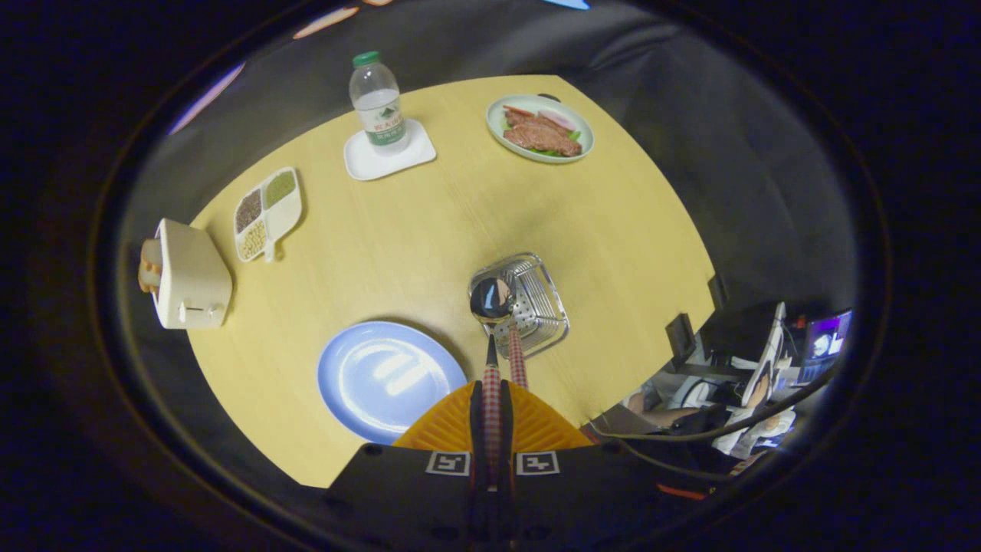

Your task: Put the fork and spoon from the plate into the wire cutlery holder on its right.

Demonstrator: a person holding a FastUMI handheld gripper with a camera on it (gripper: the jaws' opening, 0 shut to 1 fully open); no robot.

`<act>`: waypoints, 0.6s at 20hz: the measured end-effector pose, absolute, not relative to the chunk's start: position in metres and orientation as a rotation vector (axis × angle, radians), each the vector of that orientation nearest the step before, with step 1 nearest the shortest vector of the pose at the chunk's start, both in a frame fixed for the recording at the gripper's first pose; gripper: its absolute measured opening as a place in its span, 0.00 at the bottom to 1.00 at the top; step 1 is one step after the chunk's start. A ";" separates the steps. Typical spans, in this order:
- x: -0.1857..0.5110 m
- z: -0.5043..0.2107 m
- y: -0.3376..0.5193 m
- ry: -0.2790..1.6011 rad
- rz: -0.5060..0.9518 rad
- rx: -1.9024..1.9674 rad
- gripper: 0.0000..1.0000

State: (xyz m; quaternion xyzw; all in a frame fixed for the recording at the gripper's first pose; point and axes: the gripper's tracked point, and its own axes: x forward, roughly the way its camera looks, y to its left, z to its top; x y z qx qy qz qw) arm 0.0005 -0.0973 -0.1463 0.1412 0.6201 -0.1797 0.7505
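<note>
Fingers (pixel 490 360) of your gripper are pressed together on the checkered handle of the spoon (pixel 492 300), which runs straight ahead from the bottom centre of the frame, its long axis in line with them and its shiny bowl at the far end. That bowl hangs over the near-left rim of the wire cutlery holder (pixel 529 303), which sits at centre frame just right of the blue plate (pixel 387 379); how high above the rim it hangs you cannot tell. A second checkered handle (pixel 518 360), probably the fork's, leans out of the holder just right of your fingers, so the plate at lower left looks cleared. Judging by this, the spoon must tip handle-up and shift slightly right to drop into the basket.
</note>
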 end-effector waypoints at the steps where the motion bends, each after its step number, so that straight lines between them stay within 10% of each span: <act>1: 0.001 -0.151 -0.103 1.383 -0.384 0.310 0.08; 12: 0.023 -0.196 -0.113 1.555 -0.210 0.276 0.09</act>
